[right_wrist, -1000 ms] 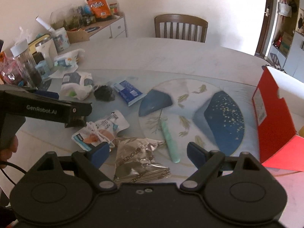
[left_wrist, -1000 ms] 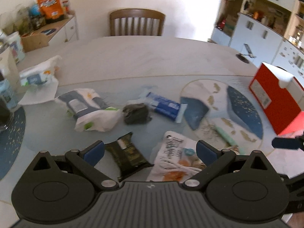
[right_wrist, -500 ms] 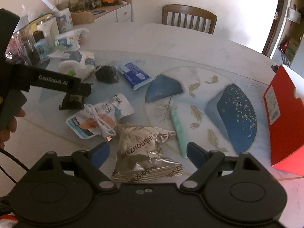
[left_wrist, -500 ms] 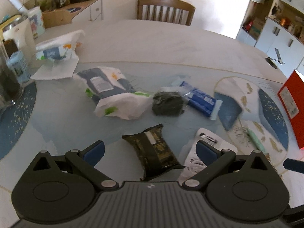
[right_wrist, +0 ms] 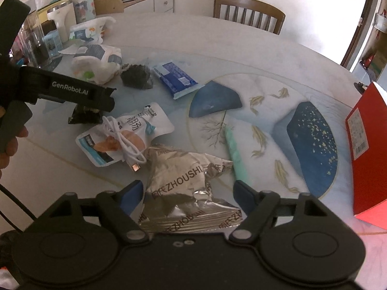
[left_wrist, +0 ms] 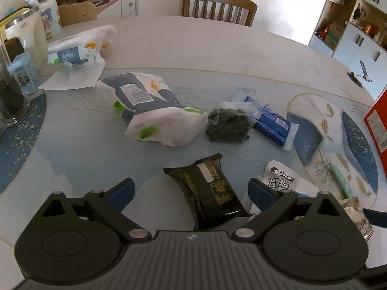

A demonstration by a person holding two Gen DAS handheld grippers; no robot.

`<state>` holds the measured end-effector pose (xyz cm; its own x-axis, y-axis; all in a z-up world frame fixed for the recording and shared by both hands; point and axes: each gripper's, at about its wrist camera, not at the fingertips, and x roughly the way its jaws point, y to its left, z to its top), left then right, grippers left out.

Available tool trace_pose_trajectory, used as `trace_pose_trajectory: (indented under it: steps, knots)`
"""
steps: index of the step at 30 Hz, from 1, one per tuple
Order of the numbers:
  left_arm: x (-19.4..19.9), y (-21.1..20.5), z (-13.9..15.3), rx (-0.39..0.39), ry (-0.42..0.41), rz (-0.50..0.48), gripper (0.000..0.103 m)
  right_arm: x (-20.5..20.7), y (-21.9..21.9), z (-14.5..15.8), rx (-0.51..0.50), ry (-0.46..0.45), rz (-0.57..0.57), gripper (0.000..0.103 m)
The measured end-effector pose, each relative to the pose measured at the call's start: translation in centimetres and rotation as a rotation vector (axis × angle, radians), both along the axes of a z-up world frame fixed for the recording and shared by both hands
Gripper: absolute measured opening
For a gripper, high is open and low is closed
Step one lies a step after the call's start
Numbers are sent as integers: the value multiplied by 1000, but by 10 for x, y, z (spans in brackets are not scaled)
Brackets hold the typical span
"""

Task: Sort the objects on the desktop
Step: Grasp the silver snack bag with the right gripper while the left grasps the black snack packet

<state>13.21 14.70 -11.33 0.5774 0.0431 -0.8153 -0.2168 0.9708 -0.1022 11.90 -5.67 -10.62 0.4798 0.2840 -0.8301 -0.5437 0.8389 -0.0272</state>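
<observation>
My left gripper (left_wrist: 191,193) is open, its jaws either side of a black snack packet (left_wrist: 208,191) lying on the table. My right gripper (right_wrist: 187,191) is open, its jaws either side of a crumpled silver foil bag (right_wrist: 186,188). A white snack pouch (right_wrist: 125,135) with a coiled white cable (right_wrist: 123,142) on it lies left of the foil bag. A mint green pen (right_wrist: 234,152) lies on the round placemat (right_wrist: 266,130). A blue tissue pack (left_wrist: 271,123), a dark bundle (left_wrist: 227,125) and a white-and-navy bag (left_wrist: 154,113) lie further back.
A red box (right_wrist: 367,154) stands open at the right. A kettle (left_wrist: 26,38), a glass jar (left_wrist: 9,91) and another white bag on a tissue (left_wrist: 77,55) sit at the far left. A wooden chair (left_wrist: 217,7) stands behind the table.
My left gripper has moved left and down over the black packet. My right gripper has moved forward and down over the foil bag. Both stay open.
</observation>
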Motion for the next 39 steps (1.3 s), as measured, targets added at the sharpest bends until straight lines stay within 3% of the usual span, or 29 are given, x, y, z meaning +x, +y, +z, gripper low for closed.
trace_pose_trajectory:
  steps: [8, 16, 27, 39]
  knots:
    - [1, -3, -1, -1, 1, -15, 73, 1, 2, -1, 0, 11, 19, 66]
    - [1, -5, 2, -20, -3, -26, 36, 1, 2, 2, 4, 13, 19, 56]
    - [-6, -3, 9, -49, -6, -24, 34, 2, -7, 8, 21, 13, -22, 51]
    - [-23, -19, 42, -49, -45, -68, 34, 1, -23, 31, 75, -6, -76, 51]
